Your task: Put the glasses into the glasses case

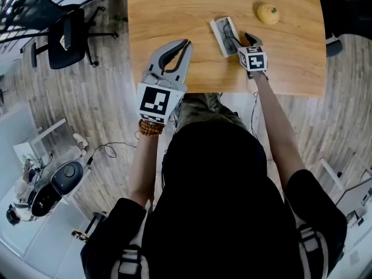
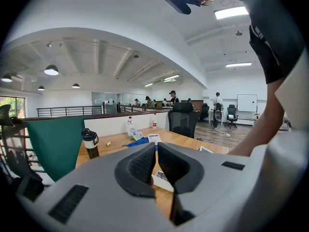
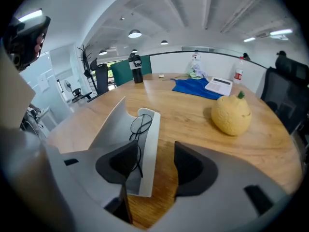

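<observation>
On the wooden table (image 1: 174,16), toward its right side and close to the near edge, the glasses case (image 1: 217,38) lies open. The glasses (image 3: 140,123) rest inside its tray. A round lens shows toward the far end, and a thin dark temple runs back toward you.

Your right gripper (image 3: 154,151) hangs tilted down over the near end of the case with its jaws apart. The left pad shows in front of the tray and hides the near end of that temple. The right pad stands off to the right of the case wall, with bare wood between the two. Neither pad presses on the case or the glasses, so that gripper holds nothing.

The case's lid flap opens out to the left of the tray. Beyond the case and to its right sits a yellow lemon-shaped fruit (image 3: 231,114), apart from it. Farther back a blue cloth (image 3: 195,87) lies on the table.

Your left gripper (image 2: 157,151) is at the near edge, well left of the case, pointing roughly level across the table. Its jaws are drawn together with only a sliver between the pads and nothing in them.
</observation>
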{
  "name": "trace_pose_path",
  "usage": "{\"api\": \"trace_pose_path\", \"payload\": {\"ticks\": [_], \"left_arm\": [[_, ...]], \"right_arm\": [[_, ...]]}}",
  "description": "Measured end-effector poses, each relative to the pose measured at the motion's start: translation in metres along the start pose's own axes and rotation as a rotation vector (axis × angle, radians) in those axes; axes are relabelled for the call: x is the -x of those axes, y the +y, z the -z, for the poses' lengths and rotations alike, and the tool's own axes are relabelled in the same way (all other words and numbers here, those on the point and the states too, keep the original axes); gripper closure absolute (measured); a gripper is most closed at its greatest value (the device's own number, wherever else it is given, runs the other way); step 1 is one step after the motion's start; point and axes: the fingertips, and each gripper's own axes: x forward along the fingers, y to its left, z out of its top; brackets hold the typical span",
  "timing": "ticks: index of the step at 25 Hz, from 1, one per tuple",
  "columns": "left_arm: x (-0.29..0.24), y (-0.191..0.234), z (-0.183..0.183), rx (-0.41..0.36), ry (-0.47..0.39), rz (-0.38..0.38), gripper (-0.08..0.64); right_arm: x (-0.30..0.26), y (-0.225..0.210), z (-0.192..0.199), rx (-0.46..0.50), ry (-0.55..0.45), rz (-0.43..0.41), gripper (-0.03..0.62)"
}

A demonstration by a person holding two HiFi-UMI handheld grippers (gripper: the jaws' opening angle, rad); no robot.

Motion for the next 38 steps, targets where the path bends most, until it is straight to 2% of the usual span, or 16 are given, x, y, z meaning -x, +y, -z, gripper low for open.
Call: {"api": "trace_pose_path", "payload": {"ticks": [6, 7, 12, 16, 19, 21, 27, 32, 38], "left_arm": [[0.0, 0.0, -0.001, -0.002, 0.0, 0.001, 0.528], [0.0, 0.0, -0.001, -0.001, -0.001, 0.003, 0.528], [0.002, 0.0, 0.001, 0.005, -0.001, 0.005, 0.528], [0.002, 0.001, 0.004, 0.005, 0.004, 0.004, 0.528], [0.004, 0.004, 0.004, 0.007, 0.002, -0.001, 0.528], [0.006, 0.008, 0.004, 0.009, 0.0, -0.008, 0.528], [0.011, 0.02, 0.009, 0.015, 0.006, -0.031, 0.528], [0.013, 0.032, 0.003, 0.014, -0.011, -0.054, 0.528], [0.01, 0.036, -0.012, 0.007, -0.06, -0.094, 0.528]], "right_arm": [[0.003, 0.003, -0.011, 0.117, 0.022, 0.059, 0.327], [0.005, 0.002, -0.014, 0.115, 0.009, 0.062, 0.344], [0.007, 0.012, -0.038, 0.06, -0.068, 0.03, 0.319], [-0.018, 0.033, -0.034, 0.117, 0.025, -0.02, 0.293], [-0.031, 0.034, -0.023, 0.163, 0.091, 0.0, 0.3], [-0.033, 0.029, -0.023, 0.157, 0.099, 0.025, 0.351], [-0.035, 0.028, -0.021, 0.142, 0.112, 0.018, 0.35], [-0.018, 0.026, -0.045, 0.114, 0.009, 0.015, 0.31], [0.047, 0.028, -0.122, 0.107, -0.223, 0.043, 0.311]]}}
